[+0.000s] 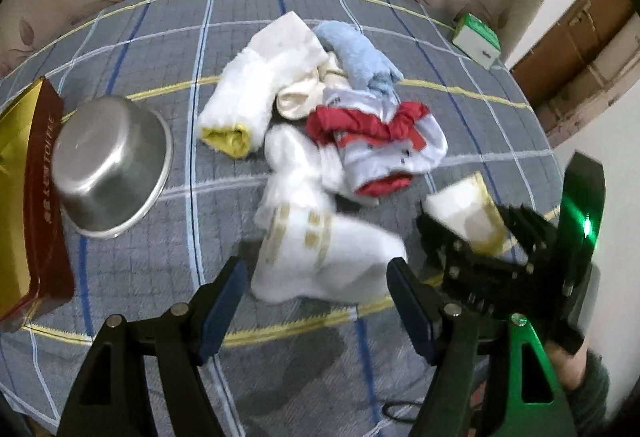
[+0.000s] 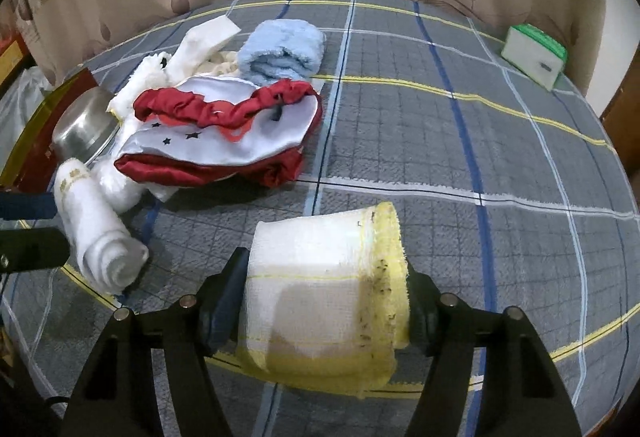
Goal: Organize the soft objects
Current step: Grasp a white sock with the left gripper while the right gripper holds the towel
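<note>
Towel roll (image 2: pixel 324 297), white with a yellow edge, sits clamped in the right tongs (image 2: pixel 320 313) just above the plaid bed cover (image 2: pixel 500 141), on the near side of the clothes heap (image 2: pixel 224 133). Soft and light, it should squash (best gripped mid-roll). Left tongs (image 1: pixel 316 297) stand apart around a gold-striped towel (image 1: pixel 320 257). Only the left view shows the steel bowl (image 1: pixel 108 165) fully.

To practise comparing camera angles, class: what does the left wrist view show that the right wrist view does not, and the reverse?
Only the left wrist view: the open left gripper, the right gripper's body from outside, and a second yellow-edged roll in the pile.

Only the right wrist view: the right gripper shut on the yellow-edged towel roll, seen close.

Both: steel bowl, blue towel, red-and-white garment, gold-patterned white roll, green-and-white box.
</note>
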Available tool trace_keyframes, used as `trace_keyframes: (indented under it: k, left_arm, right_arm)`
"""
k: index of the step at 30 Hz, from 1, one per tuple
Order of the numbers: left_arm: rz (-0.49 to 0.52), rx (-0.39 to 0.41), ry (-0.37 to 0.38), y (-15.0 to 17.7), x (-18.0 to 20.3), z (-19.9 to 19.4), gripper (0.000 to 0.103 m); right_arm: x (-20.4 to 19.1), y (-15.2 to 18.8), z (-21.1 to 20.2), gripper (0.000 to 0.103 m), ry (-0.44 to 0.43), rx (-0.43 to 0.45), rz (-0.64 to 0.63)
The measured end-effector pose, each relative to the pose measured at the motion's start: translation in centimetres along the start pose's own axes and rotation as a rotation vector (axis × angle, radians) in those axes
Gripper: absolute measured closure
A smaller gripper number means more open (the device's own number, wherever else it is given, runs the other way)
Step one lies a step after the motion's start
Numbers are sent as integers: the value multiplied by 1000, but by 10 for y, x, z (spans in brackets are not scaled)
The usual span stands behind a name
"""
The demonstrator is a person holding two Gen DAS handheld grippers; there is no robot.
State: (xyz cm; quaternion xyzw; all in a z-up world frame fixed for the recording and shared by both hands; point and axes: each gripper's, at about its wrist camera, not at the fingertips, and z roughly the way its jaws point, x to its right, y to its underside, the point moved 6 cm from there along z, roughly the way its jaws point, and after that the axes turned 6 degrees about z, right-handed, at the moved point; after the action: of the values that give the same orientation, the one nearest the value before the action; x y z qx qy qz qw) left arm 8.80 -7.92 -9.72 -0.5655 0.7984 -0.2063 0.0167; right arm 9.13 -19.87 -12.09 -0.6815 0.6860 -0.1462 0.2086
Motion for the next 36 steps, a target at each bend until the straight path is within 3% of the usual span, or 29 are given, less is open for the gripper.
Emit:
trace_keyframes:
  k: [5, 8, 18, 22, 25, 31, 34, 36]
  left_arm:
    - [38, -6, 8, -20, 8, 8, 29]
    - [40, -51, 20, -18, 9, 20, 29]
    - [150, -122, 15, 34, 10, 19, 29]
    - [131, -144, 34, 48, 4, 18, 29]
    - [202, -185, 21, 63, 7, 22, 28]
    - [320, -165, -25, 80, 13, 24, 27]
    - [331, -133, -31, 82, 14, 24, 27]
    - [312, -121, -15, 81, 13, 21, 36]
  right_arm:
    - [-1, 1, 1, 36, 10, 2, -9]
    - [-3, 2, 1, 36, 4, 1, -10]
    - [-3, 2, 1, 34, -3, -3, -17]
    - [-2, 3, 1, 34, -3, -3, -19]
    - [-2, 3, 1, 34, -2, -1, -20]
    - [-2, 3, 2, 33, 1, -1, -24]
    - [-3, 3, 2, 32, 1, 1, -26]
    - [-3, 3, 2, 31, 3, 1, -26]
